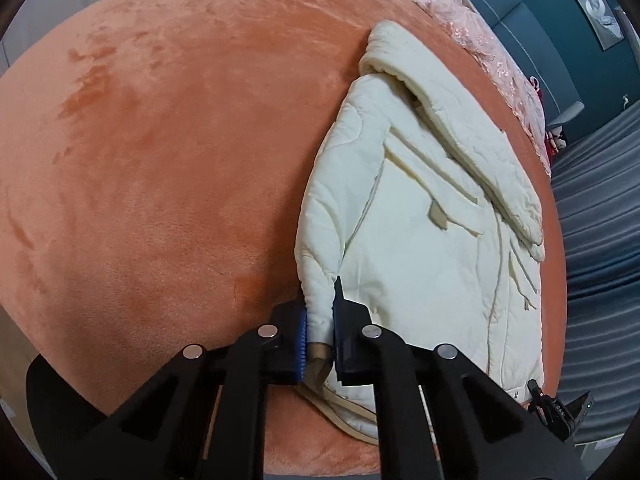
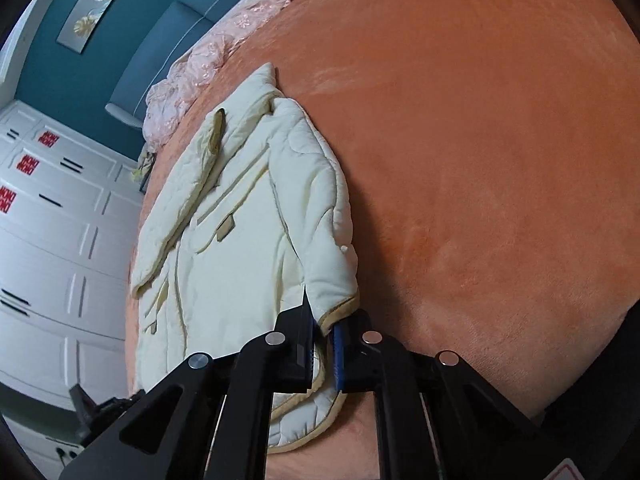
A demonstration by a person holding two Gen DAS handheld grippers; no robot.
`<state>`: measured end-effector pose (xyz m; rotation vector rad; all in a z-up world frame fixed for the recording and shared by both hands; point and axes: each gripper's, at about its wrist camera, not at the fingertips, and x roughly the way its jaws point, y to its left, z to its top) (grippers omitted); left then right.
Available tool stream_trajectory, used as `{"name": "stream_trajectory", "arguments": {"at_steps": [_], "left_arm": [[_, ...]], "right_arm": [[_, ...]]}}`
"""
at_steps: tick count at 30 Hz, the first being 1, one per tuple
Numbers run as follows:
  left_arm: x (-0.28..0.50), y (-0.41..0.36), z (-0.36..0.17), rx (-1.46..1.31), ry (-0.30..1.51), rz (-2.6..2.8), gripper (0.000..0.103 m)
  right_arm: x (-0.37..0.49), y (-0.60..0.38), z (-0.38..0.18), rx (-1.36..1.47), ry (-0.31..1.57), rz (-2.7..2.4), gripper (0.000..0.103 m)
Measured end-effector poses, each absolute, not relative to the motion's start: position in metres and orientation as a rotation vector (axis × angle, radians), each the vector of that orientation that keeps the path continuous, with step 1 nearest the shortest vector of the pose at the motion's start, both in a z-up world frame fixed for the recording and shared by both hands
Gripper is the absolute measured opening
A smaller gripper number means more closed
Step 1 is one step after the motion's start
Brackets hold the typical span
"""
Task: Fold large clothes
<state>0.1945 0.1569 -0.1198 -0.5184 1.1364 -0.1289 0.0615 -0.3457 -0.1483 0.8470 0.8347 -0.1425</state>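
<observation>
Both our grippers, left gripper (image 1: 320, 344) and right gripper (image 2: 324, 344), pinch the cream coat (image 1: 420, 240) hem tight. We hold it near the orange bed (image 1: 160, 160) edge, ready to fold it.

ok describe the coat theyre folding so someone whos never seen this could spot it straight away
Start from the big orange plush blanket covering the bed. The cream quilted coat lies flat along one side of it, below the crumpled pink lace bedding. It is the only pale padded garment, edged with tan piping, its hem pinched by both grippers.
</observation>
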Motion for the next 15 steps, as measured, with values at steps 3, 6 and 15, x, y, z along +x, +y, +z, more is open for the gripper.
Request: {"name": "stream_trajectory", "arguments": {"at_steps": [3,6,15], "left_arm": [[0.179,0.156,-0.091,-0.502,1.081,-0.182,0.007],[0.156,0.153,-0.063,-0.444,1.070,-0.232,0.006],[0.010,0.183,-0.034,-0.286,1.329,-0.297,0.006]], "right_arm": [[0.050,-0.343,-0.124,0.769,0.823,-0.081,0.005],[0.030,-0.337,-0.097,0.643,0.868,-0.015,0.005],[-0.105,-0.311,-0.060,0.376,1.234,0.133,0.005]]}}
